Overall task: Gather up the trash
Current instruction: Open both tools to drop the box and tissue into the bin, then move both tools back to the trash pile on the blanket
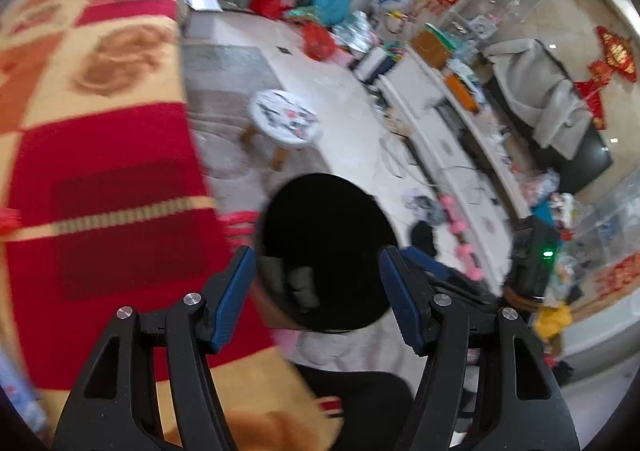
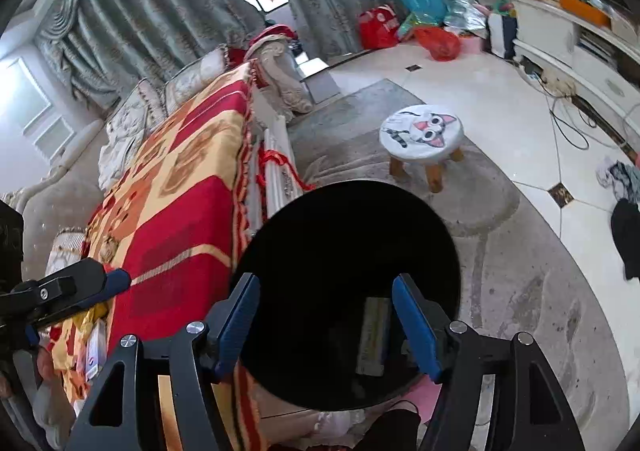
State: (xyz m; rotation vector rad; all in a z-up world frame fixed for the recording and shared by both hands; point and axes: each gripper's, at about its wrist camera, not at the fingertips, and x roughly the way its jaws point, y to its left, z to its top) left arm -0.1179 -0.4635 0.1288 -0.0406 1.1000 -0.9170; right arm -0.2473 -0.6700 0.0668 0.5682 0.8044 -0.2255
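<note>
Both tools, the left tool (image 1: 318,293) and right tool (image 2: 326,317), hung half open and empty over the black trash bin (image 2: 348,251), a flat packet (image 2: 374,335) inside. Drop apparently done; next, wrappers on the red blanket (image 2: 180,211) needed fetching.

Cat-face stool (image 2: 422,133) beside red blanket (image 2: 176,207)
</note>
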